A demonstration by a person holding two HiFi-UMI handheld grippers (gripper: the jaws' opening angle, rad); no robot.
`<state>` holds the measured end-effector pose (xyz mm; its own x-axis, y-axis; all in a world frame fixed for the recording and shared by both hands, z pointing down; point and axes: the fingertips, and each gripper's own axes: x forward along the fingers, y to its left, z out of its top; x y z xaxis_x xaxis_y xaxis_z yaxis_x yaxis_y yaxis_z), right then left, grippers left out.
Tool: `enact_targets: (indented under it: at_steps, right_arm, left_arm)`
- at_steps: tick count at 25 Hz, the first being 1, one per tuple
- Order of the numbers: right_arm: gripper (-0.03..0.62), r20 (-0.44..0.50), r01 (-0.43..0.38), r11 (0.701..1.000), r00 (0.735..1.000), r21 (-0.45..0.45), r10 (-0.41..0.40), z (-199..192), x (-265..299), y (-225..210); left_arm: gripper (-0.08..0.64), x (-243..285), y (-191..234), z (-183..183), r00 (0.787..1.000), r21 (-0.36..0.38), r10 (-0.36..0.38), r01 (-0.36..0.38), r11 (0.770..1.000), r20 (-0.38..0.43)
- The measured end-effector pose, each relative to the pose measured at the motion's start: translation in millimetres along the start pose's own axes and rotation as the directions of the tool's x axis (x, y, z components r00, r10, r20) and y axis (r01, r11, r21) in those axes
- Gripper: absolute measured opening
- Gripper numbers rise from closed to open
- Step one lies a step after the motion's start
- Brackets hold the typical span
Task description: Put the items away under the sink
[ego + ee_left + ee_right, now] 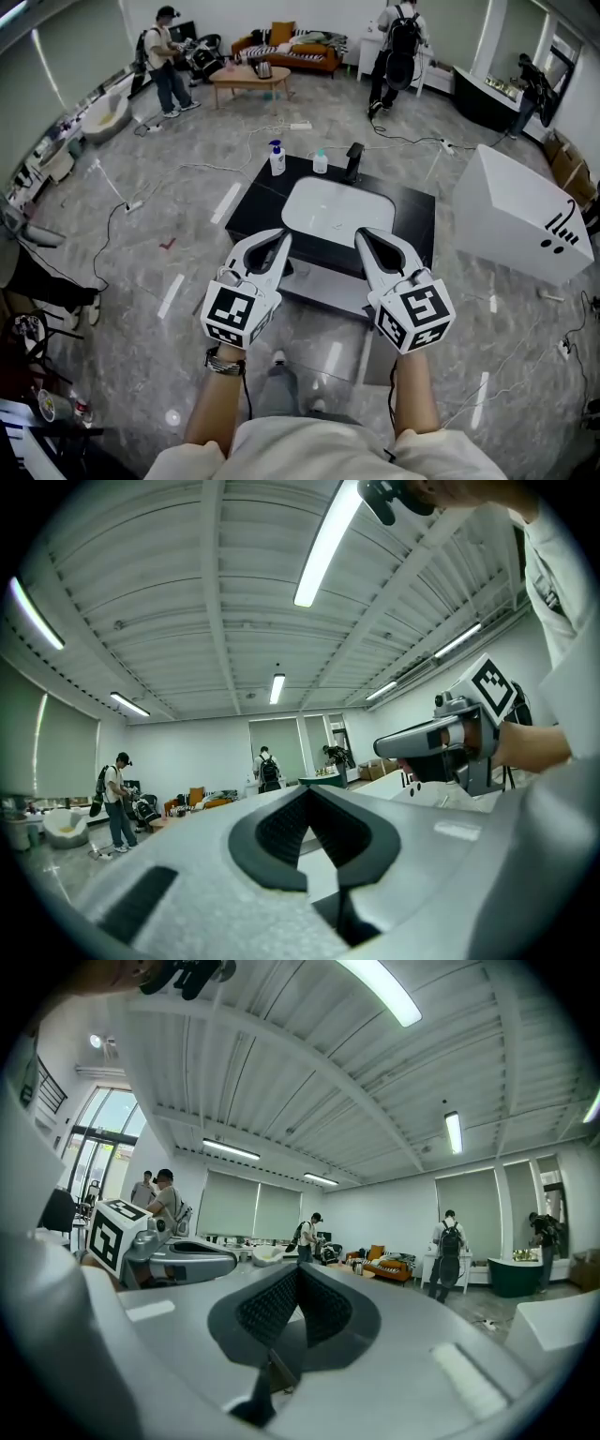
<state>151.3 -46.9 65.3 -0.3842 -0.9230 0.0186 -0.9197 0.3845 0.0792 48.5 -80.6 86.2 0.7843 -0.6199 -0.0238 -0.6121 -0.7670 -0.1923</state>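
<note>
Head view: left gripper (283, 235) and right gripper (362, 233) are held side by side before the sink counter (248, 202); spray bottle (277, 157) and small bottle (320, 161) are seen standing at its far edge
Left gripper view: jaws are pressed together, nothing between
Right gripper view: jaws likewise together, empty

My head camera steeply down over the sink counter (258, 202), cameras on my left tongs (281, 236) and right tongs (364, 232) close behind their jaws, facing level across the room, both catching the orange sofa (394, 1267).

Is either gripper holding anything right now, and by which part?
Nothing is held: the left gripper and the right gripper both have their jaws shut together, with nothing between them.
</note>
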Motion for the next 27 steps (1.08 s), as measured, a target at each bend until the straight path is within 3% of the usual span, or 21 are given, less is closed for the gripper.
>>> enact_targets:
  at_steps: [14,27]
  right_arm:
    - [0.005,-0.008,-0.042,0.998,0.999,-0.039,0.042,5,-38,15]
    - [0.005,-0.012,-0.054,0.998,0.999,-0.040,0.053,6,-41,14]
  left_arm:
    - [0.005,-24,-36,14,1.000,-0.007,0.027,-0.027,1.000,0.014]
    - [0.005,-23,-39,22,0.999,0.001,0.029,-0.029,1.000,0.017]
